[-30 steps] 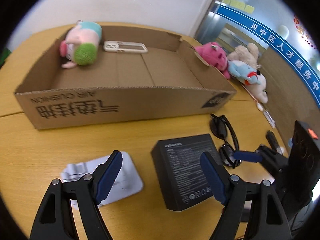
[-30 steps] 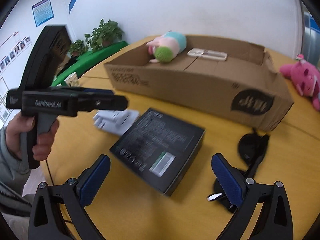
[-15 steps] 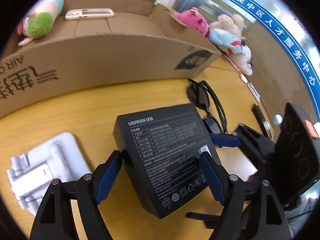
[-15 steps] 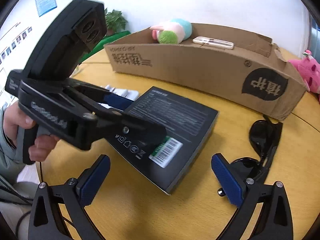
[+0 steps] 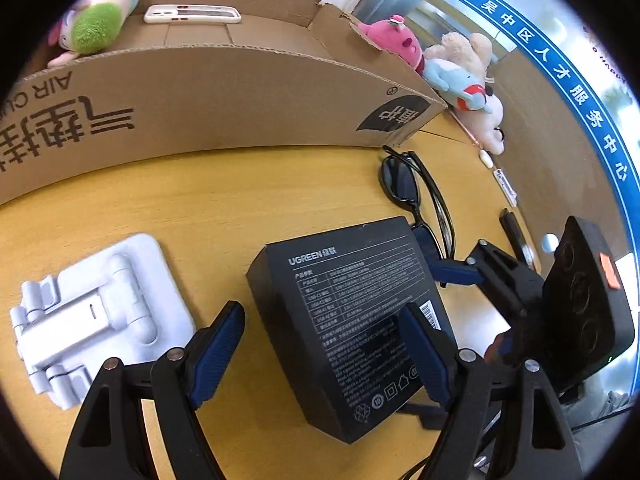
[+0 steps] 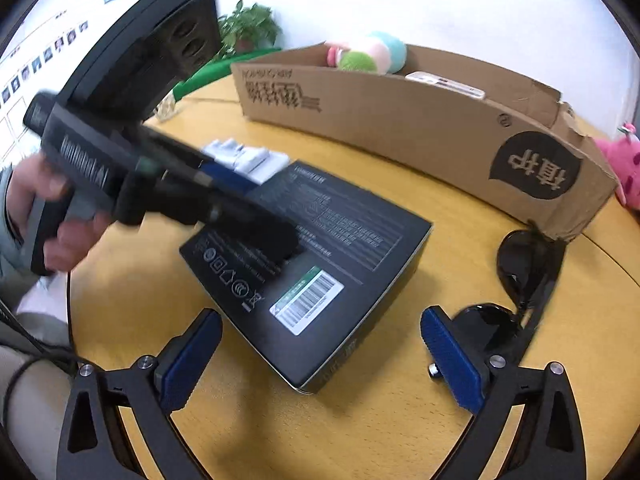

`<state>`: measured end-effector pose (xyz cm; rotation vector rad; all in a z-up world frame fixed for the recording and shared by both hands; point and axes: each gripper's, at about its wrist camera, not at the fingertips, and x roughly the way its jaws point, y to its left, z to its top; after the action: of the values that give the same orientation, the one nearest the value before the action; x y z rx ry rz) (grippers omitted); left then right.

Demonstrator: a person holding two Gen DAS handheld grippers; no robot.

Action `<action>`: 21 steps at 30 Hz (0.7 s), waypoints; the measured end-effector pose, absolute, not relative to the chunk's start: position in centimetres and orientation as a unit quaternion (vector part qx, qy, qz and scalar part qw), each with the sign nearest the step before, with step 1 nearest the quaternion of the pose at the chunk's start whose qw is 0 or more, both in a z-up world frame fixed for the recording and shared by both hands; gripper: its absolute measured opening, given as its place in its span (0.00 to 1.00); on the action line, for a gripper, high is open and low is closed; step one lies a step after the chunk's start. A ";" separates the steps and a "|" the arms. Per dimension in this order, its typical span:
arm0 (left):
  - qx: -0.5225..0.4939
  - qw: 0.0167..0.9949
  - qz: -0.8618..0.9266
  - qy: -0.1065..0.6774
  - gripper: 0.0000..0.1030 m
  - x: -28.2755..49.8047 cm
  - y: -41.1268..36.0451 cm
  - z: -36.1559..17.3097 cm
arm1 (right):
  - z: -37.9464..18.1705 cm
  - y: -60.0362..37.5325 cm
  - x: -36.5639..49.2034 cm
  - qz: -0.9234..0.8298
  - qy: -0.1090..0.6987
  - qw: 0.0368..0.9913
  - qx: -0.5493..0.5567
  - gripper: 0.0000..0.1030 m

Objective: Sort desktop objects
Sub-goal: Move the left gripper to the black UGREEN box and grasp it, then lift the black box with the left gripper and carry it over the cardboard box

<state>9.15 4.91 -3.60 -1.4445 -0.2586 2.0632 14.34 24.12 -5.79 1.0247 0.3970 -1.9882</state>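
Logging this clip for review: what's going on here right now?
A person holds a gripper in each hand over a wooden table. The left gripper and right gripper both hang open around a black box, not gripping it. Sunglasses and a white stand lie beside it. The cardboard box behind already holds a plush toy and a phone.

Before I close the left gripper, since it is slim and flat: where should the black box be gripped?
Grip the black box across its two long side walls, coming down from above at its near end. It lies flat on the table, and the left gripper already stands open over that end, so little turning is needed.
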 end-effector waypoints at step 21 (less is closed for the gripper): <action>-0.471 0.284 0.830 -0.090 0.76 9.3 3.9 1.1 | -3.4 21.4 15.0 -0.815 0.180 0.420 0.357 0.85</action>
<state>9.32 3.93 1.09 -1.2602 -0.2395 2.2219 14.98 21.39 -3.42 0.8956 0.4514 -2.0428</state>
